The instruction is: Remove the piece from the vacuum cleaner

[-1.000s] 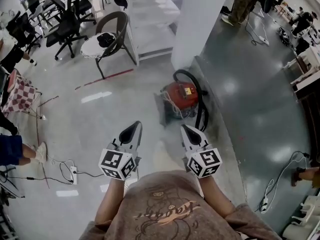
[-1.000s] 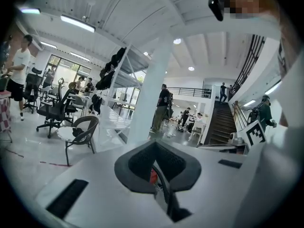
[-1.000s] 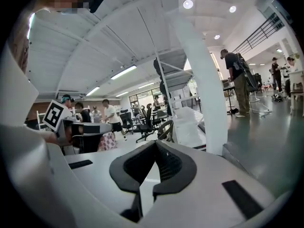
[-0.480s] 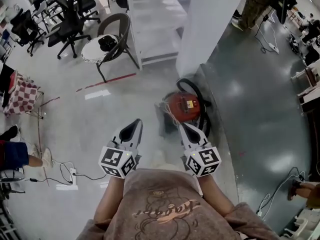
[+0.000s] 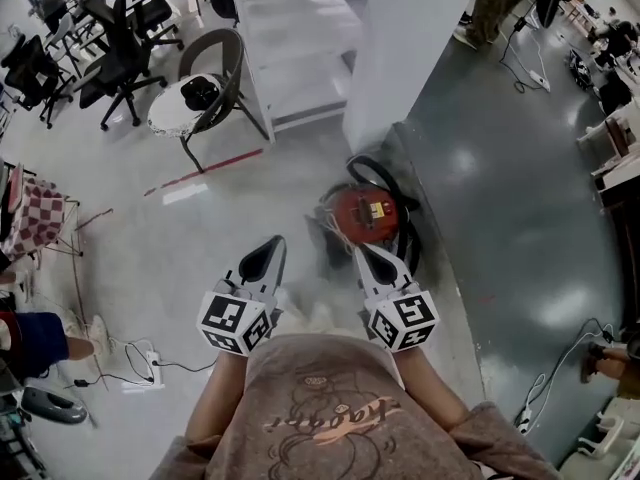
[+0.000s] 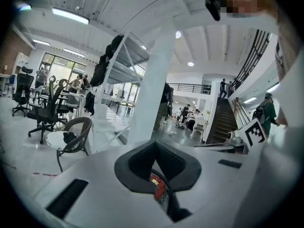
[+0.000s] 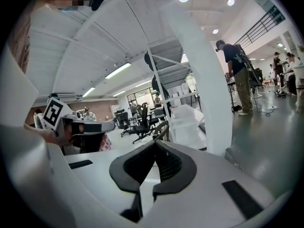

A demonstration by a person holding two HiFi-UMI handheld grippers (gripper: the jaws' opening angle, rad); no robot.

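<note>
A red canister vacuum cleaner (image 5: 364, 212) with a black hose (image 5: 407, 230) looped around it sits on the floor at the foot of a white pillar (image 5: 400, 48). My left gripper (image 5: 268, 252) and right gripper (image 5: 367, 255) are held side by side in front of me, both shut and empty, with their tips short of the vacuum. The right gripper's tip lies just below the vacuum in the head view. In the left gripper view a bit of the red vacuum (image 6: 156, 185) shows through the gap in the shut jaws. The right gripper view shows only floor and pillar past its jaws.
A wicker-backed chair (image 5: 205, 90) stands at the upper left, with office chairs (image 5: 110, 43) behind it. A white shelving unit (image 5: 290, 38) rises beside the pillar. Cables and a power strip (image 5: 145, 363) lie on the floor at the left. A raised darker floor (image 5: 510, 188) runs along the right.
The vacuum cleaner has come nearer to my grippers, and the right gripper's tip now lies just under it. Both grippers stay shut and side by side.
</note>
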